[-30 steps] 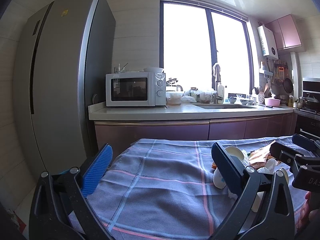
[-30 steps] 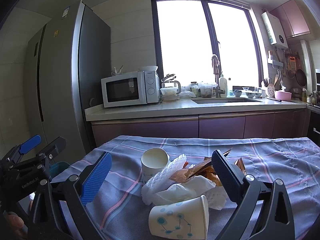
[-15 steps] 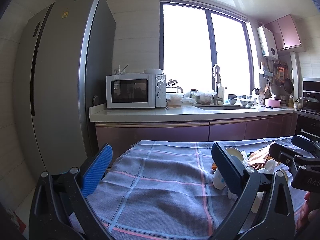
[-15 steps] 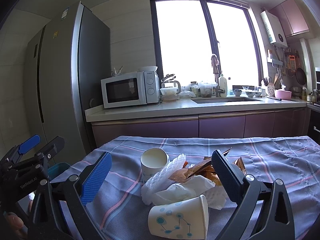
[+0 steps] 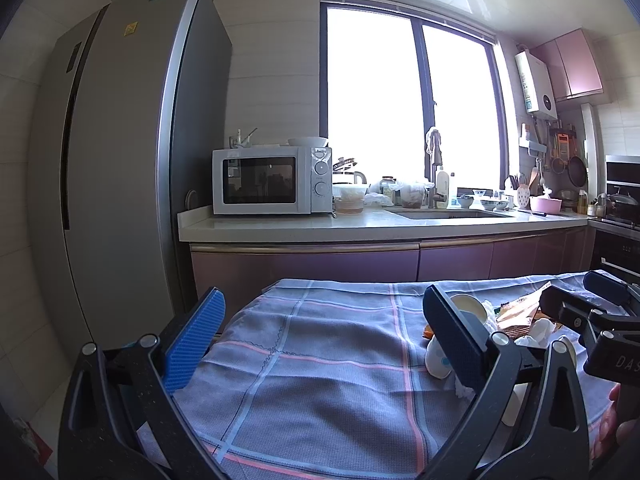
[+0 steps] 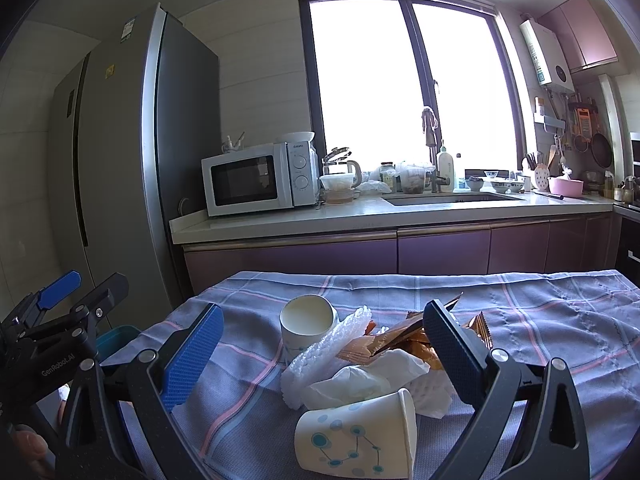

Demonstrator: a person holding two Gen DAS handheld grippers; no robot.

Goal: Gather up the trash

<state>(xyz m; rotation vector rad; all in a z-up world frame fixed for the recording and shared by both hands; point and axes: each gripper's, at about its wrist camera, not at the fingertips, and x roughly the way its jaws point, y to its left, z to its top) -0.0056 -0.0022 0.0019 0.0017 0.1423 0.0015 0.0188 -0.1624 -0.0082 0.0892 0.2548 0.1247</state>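
while almost nothing has shifted over the last second, the left gripper [image 5: 320, 334] still hovers wide open and empty over bare tablecloth [image 5: 320, 360]. to its right, the right gripper [image 6: 320, 344] stays spread around the trash pile [image 6: 372, 360], nearest cup [image 6: 356, 436] lying untouched. collecting hasn't begun, i'd say.

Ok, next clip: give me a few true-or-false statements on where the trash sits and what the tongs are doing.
1. Both paper cups stand upright. False: the dotted paper cup lies on its side; the plain paper cup is tipped too.
2. The right tongs are open, holding nothing. True.
3. The left tongs grip a snack wrapper. False: they are open over bare tablecloth.
4. The brown snack wrappers lie in the trash pile, beside bubble wrap. True.
5. The microwave sits on the table. False: it sits on the counter.
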